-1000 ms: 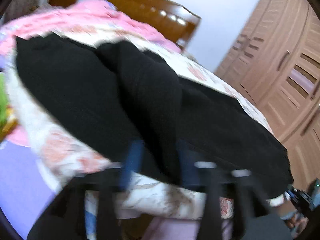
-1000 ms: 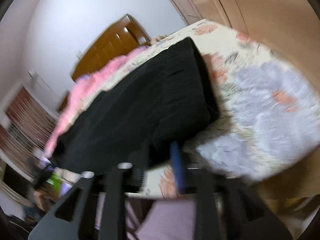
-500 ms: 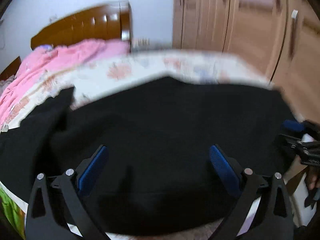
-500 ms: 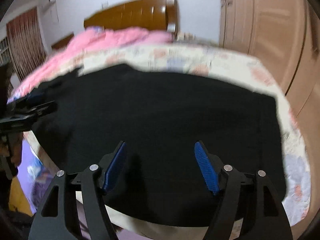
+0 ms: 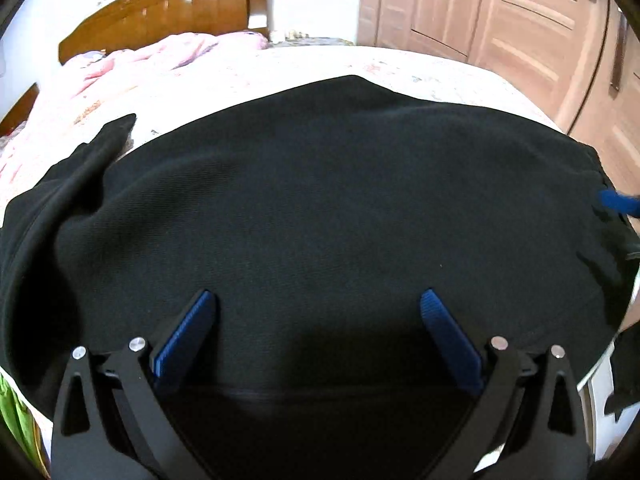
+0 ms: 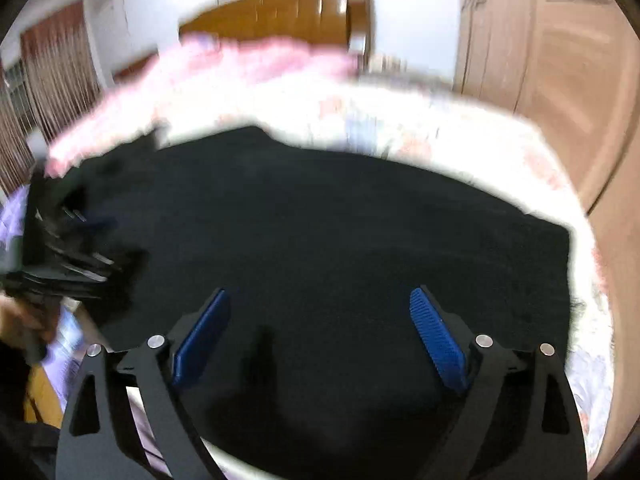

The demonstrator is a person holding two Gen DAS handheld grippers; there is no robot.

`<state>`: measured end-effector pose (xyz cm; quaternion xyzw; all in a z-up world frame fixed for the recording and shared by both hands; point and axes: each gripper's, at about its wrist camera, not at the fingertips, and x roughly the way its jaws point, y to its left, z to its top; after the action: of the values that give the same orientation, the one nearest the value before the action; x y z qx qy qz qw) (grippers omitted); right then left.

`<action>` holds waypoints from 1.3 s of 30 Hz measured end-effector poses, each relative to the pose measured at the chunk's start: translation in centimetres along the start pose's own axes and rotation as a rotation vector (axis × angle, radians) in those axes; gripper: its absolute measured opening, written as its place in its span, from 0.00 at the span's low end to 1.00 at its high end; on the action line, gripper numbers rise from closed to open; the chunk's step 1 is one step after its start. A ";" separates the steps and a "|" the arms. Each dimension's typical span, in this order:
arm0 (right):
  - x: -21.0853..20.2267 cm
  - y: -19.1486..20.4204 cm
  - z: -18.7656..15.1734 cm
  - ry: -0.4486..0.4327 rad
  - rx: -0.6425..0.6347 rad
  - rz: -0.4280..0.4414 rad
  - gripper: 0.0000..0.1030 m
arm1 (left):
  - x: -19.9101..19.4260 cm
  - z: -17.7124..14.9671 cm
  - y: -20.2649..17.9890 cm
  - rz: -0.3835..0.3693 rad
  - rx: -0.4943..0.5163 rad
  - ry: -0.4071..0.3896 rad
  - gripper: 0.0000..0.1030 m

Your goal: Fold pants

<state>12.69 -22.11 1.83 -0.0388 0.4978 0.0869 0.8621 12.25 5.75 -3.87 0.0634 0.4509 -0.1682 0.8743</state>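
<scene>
The black pants (image 5: 320, 208) lie spread flat across the near end of a floral bed sheet (image 5: 400, 68), with a loose fold at their left edge. My left gripper (image 5: 318, 300) is open and empty just above the pants' near edge. My right gripper (image 6: 320, 298) is also open and empty above the same pants (image 6: 340, 240). A blue fingertip of the right gripper shows at the right edge of the left wrist view (image 5: 618, 200). The left gripper shows blurred at the left of the right wrist view (image 6: 60, 248).
A pink blanket (image 5: 132, 68) lies at the far left of the bed before a wooden headboard (image 5: 168, 12). Wooden wardrobe doors (image 5: 500, 12) stand to the right, close to the bed. Something green (image 5: 16, 420) sits low at the left.
Both grippers were shut on the pants' edges a second ago; they have let go, opened wide and swung round to face the pants, which now lie flat on the bed.
</scene>
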 end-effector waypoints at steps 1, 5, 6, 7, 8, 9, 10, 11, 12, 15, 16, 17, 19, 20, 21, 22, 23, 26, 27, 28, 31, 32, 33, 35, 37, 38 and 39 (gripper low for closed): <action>-0.6 -0.3 -0.4 -0.055 -0.003 0.013 0.90 | 0.1 -0.2 0.4 -0.009 0.005 0.007 0.98; -2.0 -1.3 -0.6 -0.044 0.035 0.047 0.90 | -1.8 0.8 3.9 0.010 -0.020 -0.048 0.98; -2.5 -1.3 -0.1 -0.036 0.040 0.029 0.90 | -2.4 1.6 5.6 0.030 -0.048 -0.065 0.98; -3.0 -0.9 0.4 -0.044 0.040 0.007 0.90 | -2.7 2.5 7.2 0.054 -0.075 -0.071 0.98; -3.6 -0.3 1.2 -0.071 0.032 -0.007 0.90 | -2.9 3.5 8.9 0.088 -0.103 -0.073 0.98; -4.1 0.0 1.7 -0.106 0.020 -0.002 0.90 | -3.0 5.0 10.8 0.129 -0.132 -0.076 0.98; -4.9 0.9 3.0 -0.148 0.002 0.021 0.90 | -2.6 6.3 12.3 0.155 -0.149 -0.060 0.98; -5.2 1.8 4.3 -0.169 -0.016 0.036 0.90 | -1.7 7.7 13.6 0.168 -0.160 -0.012 0.98; -5.0 2.8 5.3 -0.176 -0.033 0.046 0.90 | 0.2 9.1 15.1 0.167 -0.173 0.080 0.98; -2.5 7.0 9.5 -0.167 -0.117 0.113 0.91 | 4.0 10.8 17.0 0.210 -0.161 0.196 0.97; -1.3 8.0 10.6 -0.151 -0.122 0.133 0.90 | 5.1 10.9 17.5 0.245 -0.152 0.226 0.90; -0.2 8.6 11.3 -0.137 -0.120 0.155 0.90 | 6.1 11.1 18.1 0.253 -0.154 0.243 0.86; 1.4 9.8 12.7 -0.129 -0.121 0.176 0.91 | 5.7 10.5 18.7 0.216 -0.189 0.205 0.67; 2.3 10.2 13.1 -0.128 -0.132 0.163 0.91 | 5.2 10.4 18.9 0.224 -0.202 0.178 0.32; 3.0 10.3 12.7 -0.117 -0.138 0.145 0.91 | 4.1 9.9 19.5 0.242 -0.215 0.134 0.10; 4.5 10.6 12.5 -0.081 -0.134 0.117 0.91 | 2.9 9.4 20.1 0.229 -0.239 0.079 0.09; 5.5 10.4 12.1 -0.044 -0.122 0.114 0.93 | 1.5 8.8 20.9 0.227 -0.269 0.022 0.08; 5.0 10.2 11.7 -0.072 -0.087 0.153 0.93 | -3.5 6.2 23.9 0.245 -0.374 -0.157 0.08; 5.1 9.9 11.8 -0.067 -0.077 0.166 0.94 | -5.6 4.4 25.0 0.242 -0.436 -0.217 0.08; 5.1 9.8 11.8 -0.070 -0.070 0.177 0.94 | -6.9 2.9 26.0 0.238 -0.483 -0.259 0.08; 5.2 11.0 11.4 -0.062 -0.101 0.136 0.95 | -9.3 -3.5 30.2 0.203 -0.693 -0.327 0.09; 5.3 11.5 11.5 -0.057 -0.120 0.111 0.96 | -9.0 -5.7 31.6 0.183 -0.755 -0.311 0.09; 5.6 11.8 11.6 -0.054 -0.131 0.097 0.96 | -8.3 -8.0 32.9 0.179 -0.806 -0.279 0.09; 5.6 11.7 11.6 -0.054 -0.131 0.098 0.96 | -7.6 -11.1 34.1 0.127 -0.855 -0.272 0.12; 5.8 11.4 11.8 -0.055 -0.122 0.111 0.96 | -8.2 -12.8 34.5 0.048 -0.863 -0.332 0.20; 5.8 11.4 11.8 -0.054 -0.124 0.109 0.96 | -8.4 -13.0 34.5 0.024 -0.858 -0.346 0.40; 5.8 11.5 11.7 -0.053 -0.128 0.103 0.96 | -8.8 -12.9 34.6 0.001 -0.843 -0.373 0.54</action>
<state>23.29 -8.34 2.92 -0.0659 0.4695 0.1636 0.8651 9.77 43.57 -5.73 -0.3288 0.3151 0.0218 0.8900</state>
